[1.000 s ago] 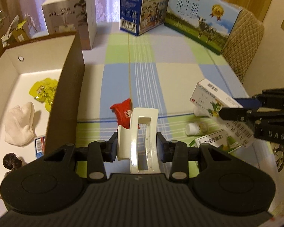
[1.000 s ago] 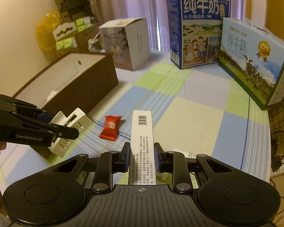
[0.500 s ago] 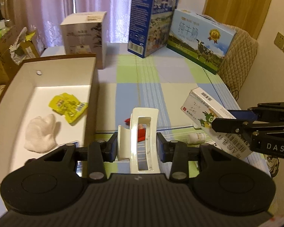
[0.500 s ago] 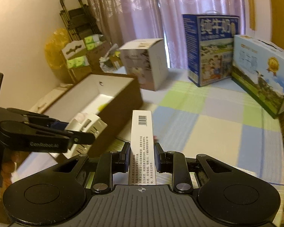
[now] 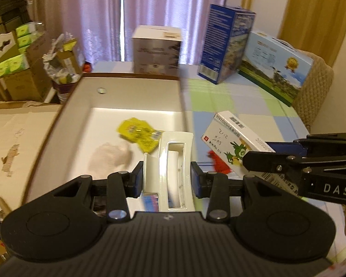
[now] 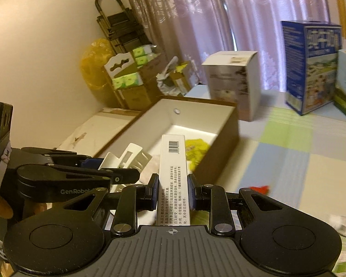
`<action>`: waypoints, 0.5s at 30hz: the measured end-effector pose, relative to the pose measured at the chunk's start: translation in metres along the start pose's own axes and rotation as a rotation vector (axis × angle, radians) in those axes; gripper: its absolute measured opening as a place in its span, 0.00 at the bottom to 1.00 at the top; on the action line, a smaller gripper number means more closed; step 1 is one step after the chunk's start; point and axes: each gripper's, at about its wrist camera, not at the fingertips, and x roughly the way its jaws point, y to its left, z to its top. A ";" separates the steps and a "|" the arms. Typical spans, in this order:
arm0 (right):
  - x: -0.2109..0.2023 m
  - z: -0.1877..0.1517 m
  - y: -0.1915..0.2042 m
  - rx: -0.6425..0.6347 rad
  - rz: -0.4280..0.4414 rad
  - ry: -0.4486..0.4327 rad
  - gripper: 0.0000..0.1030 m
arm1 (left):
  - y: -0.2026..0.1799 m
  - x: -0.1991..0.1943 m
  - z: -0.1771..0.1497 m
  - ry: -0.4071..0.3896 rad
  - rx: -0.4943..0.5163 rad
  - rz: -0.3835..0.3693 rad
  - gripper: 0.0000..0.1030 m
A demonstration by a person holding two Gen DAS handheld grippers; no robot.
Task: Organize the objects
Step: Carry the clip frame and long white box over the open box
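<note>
While both grippers hang above the open brown box (image 5: 69, 106), each pinches something. Angled downward, the left gripper (image 5: 167, 180) clamps a white hair claw (image 5: 175, 161) over the box's near right corner. Beside it, the right gripper (image 6: 171, 191) is squeezed tight on a narrow white medicine carton (image 6: 173, 173), also tilted down toward the box.

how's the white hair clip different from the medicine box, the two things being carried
The white hair clip is glossy plastic with open slots; the medicine box is solid printed cardboard with a barcode and text.
The clip fills a wider gap in the left tongs; the box is gripped across its thin side by the right tongs.
The clip has curved edges; the box is flat and straight-edged.
Both are white, held off the table, near the open box.
</note>
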 end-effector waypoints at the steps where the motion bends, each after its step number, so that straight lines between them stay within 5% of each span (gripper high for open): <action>1: 0.006 0.002 0.005 0.002 0.002 0.002 0.22 | 0.008 0.000 0.001 0.000 -0.003 0.008 0.34; 15: 0.091 0.020 0.028 0.058 -0.115 0.051 0.22 | 0.098 0.038 0.008 0.065 0.008 0.077 0.34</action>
